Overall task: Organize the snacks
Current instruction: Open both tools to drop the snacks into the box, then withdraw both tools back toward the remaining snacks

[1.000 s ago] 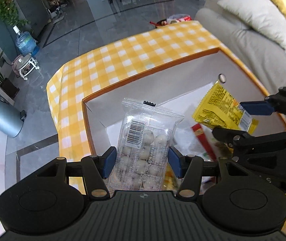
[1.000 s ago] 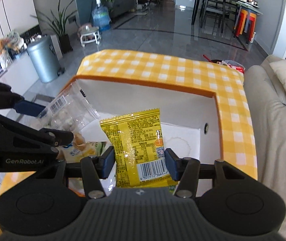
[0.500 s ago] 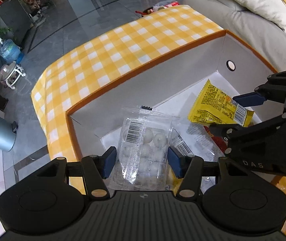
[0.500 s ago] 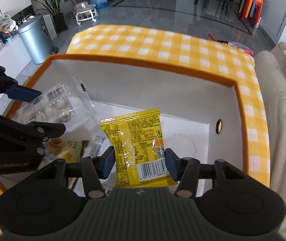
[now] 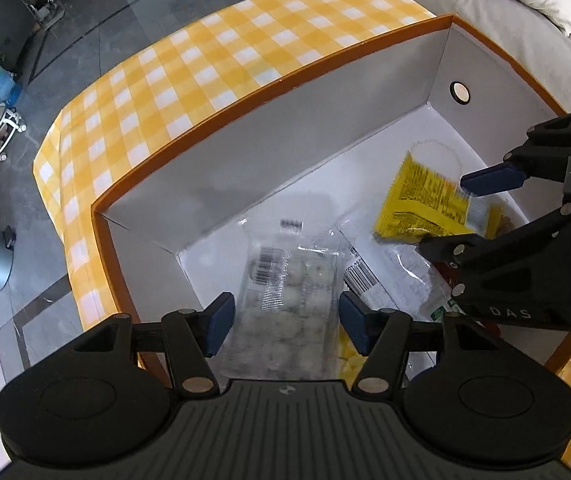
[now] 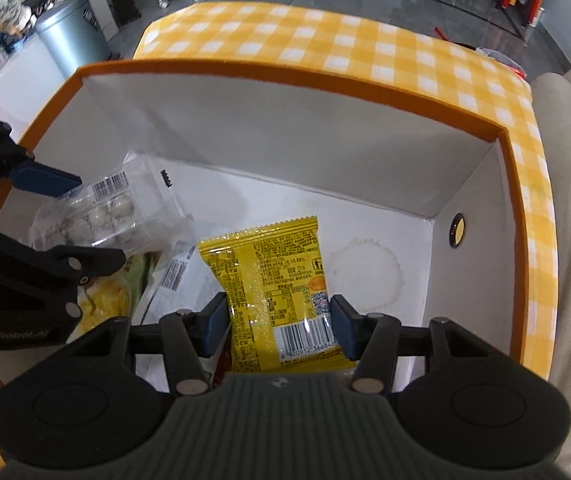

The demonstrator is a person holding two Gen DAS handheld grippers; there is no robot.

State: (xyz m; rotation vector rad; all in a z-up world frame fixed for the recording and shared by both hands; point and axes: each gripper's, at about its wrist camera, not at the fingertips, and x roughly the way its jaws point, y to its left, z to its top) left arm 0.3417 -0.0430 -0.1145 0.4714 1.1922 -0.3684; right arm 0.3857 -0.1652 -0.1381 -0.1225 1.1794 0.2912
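Holding both packets low inside the orange-rimmed box (image 6: 365, 82), you have the left gripper (image 5: 285, 322) clamped on the clear bag of white balls (image 5: 289, 292) near the box's left wall. Your right gripper (image 6: 279, 328) is closed on the yellow snack packet (image 6: 275, 276) (barcode end between the blue pads (image 6: 341, 332)), above other wrapped snacks (image 6: 173, 272) lying on the white floor.

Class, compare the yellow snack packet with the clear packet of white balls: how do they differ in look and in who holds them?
The yellow snack packet is opaque foil covered in print; the clear packet shows its round white balls. The right gripper holds the yellow one; the left gripper holds the clear one. Both carry barcodes and hang inside the orange-rimmed box.
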